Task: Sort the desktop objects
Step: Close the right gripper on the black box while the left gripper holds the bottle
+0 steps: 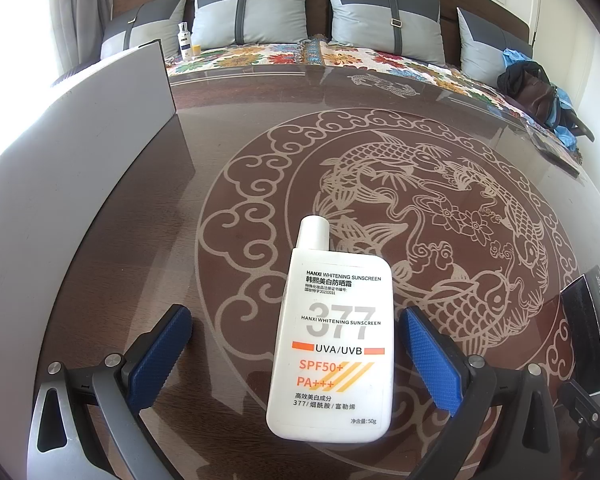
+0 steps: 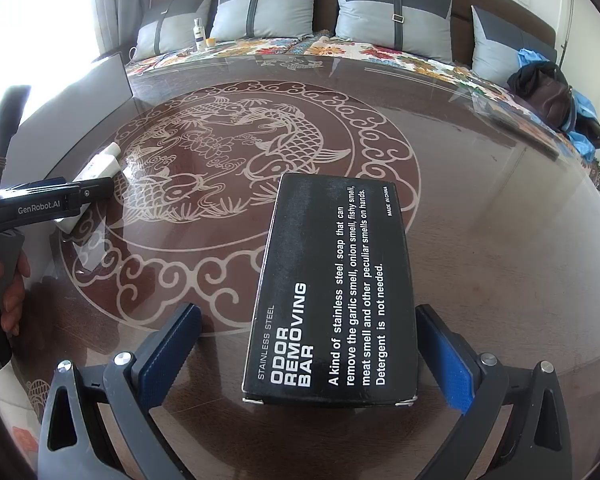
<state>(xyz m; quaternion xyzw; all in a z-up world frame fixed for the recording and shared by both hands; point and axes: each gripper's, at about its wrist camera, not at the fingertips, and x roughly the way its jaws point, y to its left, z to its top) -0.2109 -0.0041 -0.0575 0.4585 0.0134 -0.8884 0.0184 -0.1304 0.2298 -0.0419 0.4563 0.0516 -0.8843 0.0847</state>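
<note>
A white sunscreen bottle [image 1: 332,332] lies flat on the glass table, cap pointing away. My left gripper [image 1: 294,354] is open with a blue pad on each side of the bottle, not touching it. A black box labelled "odor removing bar" [image 2: 334,288] lies flat on the table. My right gripper [image 2: 312,354] is open with its pads on both sides of the box, apart from it. The box also shows at the right edge of the left wrist view [image 1: 592,324]. The bottle shows at the left of the right wrist view [image 2: 100,168], partly hidden by the left gripper's body.
The brown glass table [image 1: 260,128] has a fish pattern. A grey upright panel [image 1: 80,152] stands along its left side. Behind is a sofa with grey cushions [image 1: 252,12], a small bottle [image 1: 185,40] and a dark bag [image 1: 532,88] at the right.
</note>
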